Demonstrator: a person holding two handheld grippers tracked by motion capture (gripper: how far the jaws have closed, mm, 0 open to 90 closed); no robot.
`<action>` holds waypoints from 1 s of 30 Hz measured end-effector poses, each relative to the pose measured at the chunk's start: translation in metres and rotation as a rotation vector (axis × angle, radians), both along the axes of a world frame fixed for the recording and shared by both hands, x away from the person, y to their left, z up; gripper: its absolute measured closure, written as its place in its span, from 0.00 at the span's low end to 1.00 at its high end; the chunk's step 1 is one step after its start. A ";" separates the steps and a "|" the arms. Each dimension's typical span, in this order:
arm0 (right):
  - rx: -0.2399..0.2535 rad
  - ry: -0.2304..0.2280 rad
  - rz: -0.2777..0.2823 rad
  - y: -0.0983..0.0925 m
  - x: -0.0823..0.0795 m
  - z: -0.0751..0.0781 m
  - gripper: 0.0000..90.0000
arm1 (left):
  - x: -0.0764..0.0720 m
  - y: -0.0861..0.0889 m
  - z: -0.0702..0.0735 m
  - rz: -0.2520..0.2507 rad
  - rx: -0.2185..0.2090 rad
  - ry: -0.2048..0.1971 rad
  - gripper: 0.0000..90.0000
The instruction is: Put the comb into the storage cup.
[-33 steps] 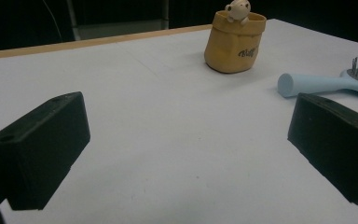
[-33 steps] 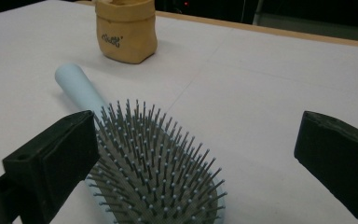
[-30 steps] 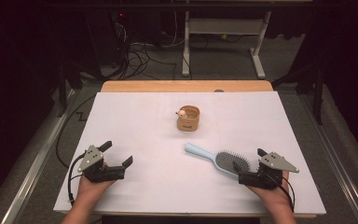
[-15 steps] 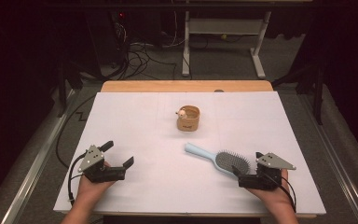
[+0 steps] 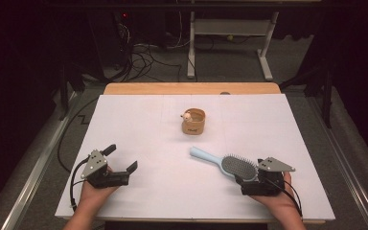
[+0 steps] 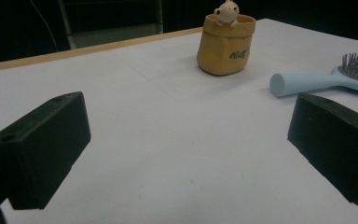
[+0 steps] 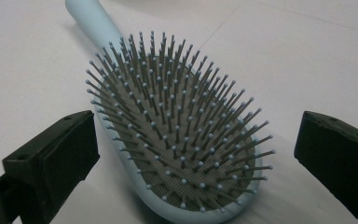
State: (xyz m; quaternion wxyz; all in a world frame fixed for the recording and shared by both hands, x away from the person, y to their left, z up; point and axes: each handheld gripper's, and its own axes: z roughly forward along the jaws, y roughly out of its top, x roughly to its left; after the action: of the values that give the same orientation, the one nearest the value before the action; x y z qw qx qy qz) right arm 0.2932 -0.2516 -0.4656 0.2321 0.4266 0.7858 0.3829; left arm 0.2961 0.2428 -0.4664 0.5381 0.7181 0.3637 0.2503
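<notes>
- White sheeting is seen to cover the bench (image 5: 153, 124), with a strip of bare wood exposed along the far edge.
- Left hand-held gripper (image 5: 120, 165): held in the person's left hand (image 5: 93, 194) near the front left corner of the bench; its jaws are spread wide with only bare white surface between them, as confirmed in the left gripper view (image 6: 186, 154).
- Right hand-held gripper (image 5: 247, 179): held in the person's right hand (image 5: 278, 203) near the front right of the bench; its jaws are spread wide, one at either side of the brush head, and no contact with it is seen in the right gripper view (image 7: 186, 158).
- Hairbrush (image 5: 223, 163): pale blue, laid flat on the bench with bristles upward; the head lies just in front of the right hand-held gripper and the handle is directed away toward the bench centre. The grey bristle pad and light-tipped pins are shown close up in the right gripper view (image 7: 177, 135).
- Small tan bag-shaped container (image 5: 193, 121): stood upright at mid-bench toward the far side, well apart from both grippers, with a small pale figure at its rim; dark lettering on its side cannot be read.
- Floor beyond the bench: cables (image 5: 143, 57) and a white desk frame (image 5: 230, 33) are visible in dim light.
</notes>
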 end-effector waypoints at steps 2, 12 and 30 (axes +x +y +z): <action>-0.006 0.006 -0.001 0.000 0.000 0.000 0.00 | 0.000 0.000 0.000 -0.002 0.003 0.002 0.00; -0.044 0.055 0.012 -0.001 0.000 -0.002 0.00 | 0.000 -0.001 -0.001 -0.007 0.003 0.003 0.00; 0.009 0.118 -0.001 -0.036 -0.019 0.003 0.39 | 0.001 0.000 0.000 -0.004 -0.004 0.003 0.00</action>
State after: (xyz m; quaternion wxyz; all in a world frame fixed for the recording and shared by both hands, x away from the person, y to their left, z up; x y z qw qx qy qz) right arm 0.2743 -0.2879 -0.4623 0.1832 0.4499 0.7962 0.3606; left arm 0.2968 0.2430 -0.4669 0.5397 0.7180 0.3635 0.2473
